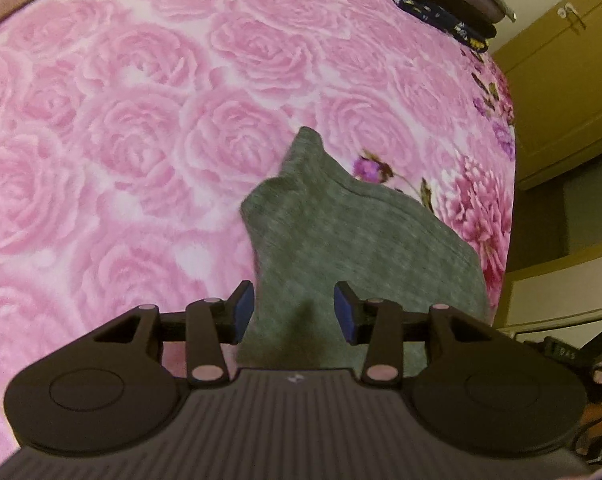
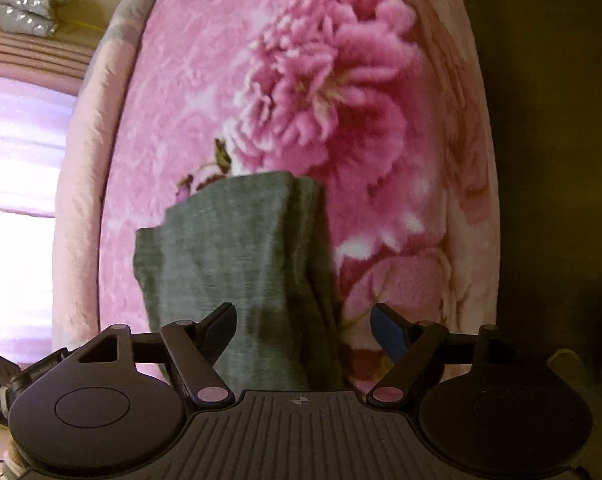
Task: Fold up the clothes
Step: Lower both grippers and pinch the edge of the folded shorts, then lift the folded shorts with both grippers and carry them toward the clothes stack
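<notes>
Over pink blanket (image 1: 121, 128): left claw (image 1: 295, 308), right claw (image 2: 303, 330) released (wide), straddling grey garment (image 1: 341, 232).

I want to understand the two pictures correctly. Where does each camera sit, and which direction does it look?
Left wrist: on the left tongs, looking down at the grey garment on the pink bedspread; the right tongs' edge shows.
Right wrist: on the right tongs, looking down the same garment.
Shared: garment, bedspread, dark folded pile.

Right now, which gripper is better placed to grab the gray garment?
Probably left: the gray garment fills the gap between the left gripper pads. The right gripper stands wider, cloth near one finger only.
</notes>
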